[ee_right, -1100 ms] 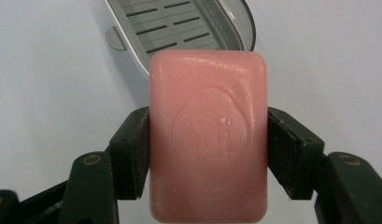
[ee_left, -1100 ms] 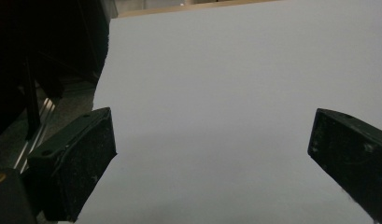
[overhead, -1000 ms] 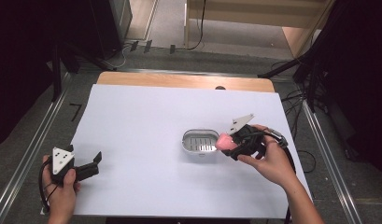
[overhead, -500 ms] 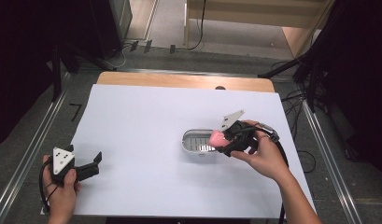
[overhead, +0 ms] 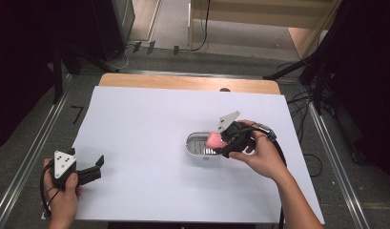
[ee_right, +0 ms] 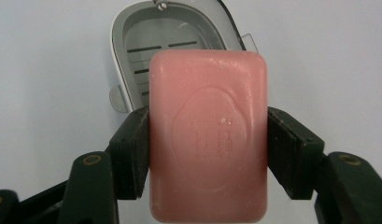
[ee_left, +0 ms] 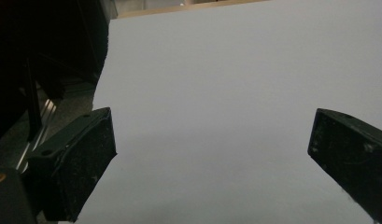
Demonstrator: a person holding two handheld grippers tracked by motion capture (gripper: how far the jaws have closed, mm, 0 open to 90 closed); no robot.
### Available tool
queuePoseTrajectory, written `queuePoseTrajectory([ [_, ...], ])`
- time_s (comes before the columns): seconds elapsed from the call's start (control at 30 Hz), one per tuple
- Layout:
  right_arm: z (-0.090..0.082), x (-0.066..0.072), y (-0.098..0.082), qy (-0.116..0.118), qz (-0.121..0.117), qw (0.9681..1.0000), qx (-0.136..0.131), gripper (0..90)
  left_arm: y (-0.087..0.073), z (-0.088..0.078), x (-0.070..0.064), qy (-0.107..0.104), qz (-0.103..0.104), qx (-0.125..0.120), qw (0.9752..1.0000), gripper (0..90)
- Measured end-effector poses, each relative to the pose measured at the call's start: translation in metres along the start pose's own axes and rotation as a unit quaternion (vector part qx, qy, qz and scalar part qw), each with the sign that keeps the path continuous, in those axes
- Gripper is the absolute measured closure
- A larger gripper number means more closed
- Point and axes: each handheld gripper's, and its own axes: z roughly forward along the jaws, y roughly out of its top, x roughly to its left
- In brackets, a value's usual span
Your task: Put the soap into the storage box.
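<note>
While clamped in the right hand-held gripper (ee_right: 207, 154), pink soap (ee_right: 208, 140) overhangs the dish (ee_right: 132, 56).

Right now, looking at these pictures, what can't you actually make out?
- The raised lettering stamped on the pink soap: too faint to read in the right gripper view.
- The near half of the soap dish: hidden behind the soap there.
- The soap's underside: faces away.
- The right gripper jaws in the high view: too small, partly covered by the hand.
- Left gripper: jaw tips cut by the frame's edge.
</note>
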Motion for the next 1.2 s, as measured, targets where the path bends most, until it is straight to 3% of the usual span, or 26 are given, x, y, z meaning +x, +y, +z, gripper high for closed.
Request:
queuePoseTrajectory([
  [0.33, 0.011, 0.000, 0.011, 0.006, -0.031, 0.9995, -0.009, 38.7, 0.000, 0.000, 0.000, 0.001, -0.001, 0.000, 1.0000, 1.0],
  [0.37, 0.013, 0.001, 0.012, 0.008, -0.044, 0.9990, -0.011, 38.7, 0.000, 0.000, 0.000, 0.000, -0.001, 0.000, 1.0000, 1.0],
  [0.53, 0.017, 0.004, 0.016, 0.006, -0.064, 0.9979, -0.008, 38.7, 0.000, 0.000, 0.000, 0.000, 0.000, 0.000, 1.0000, 1.0],
  [0.77, 0.021, 0.005, 0.019, 0.002, -0.077, 0.9970, -0.004, 38.7, 0.000, 0.000, 0.000, 0.000, 0.000, 0.000, 1.0000, 1.0],
  [1.07, 0.027, 0.004, 0.021, 0.010, -0.079, 0.9968, -0.001, 38.7, 0.000, 0.000, 0.000, 0.000, -0.001, 0.000, 1.0000, 1.0],
  [1.2, 0.031, 0.002, 0.021, 0.027, -0.063, 0.9976, 0.006, 38.7, 0.000, 0.000, 0.000, 0.001, -0.001, 0.000, 1.0000, 1.0],
])
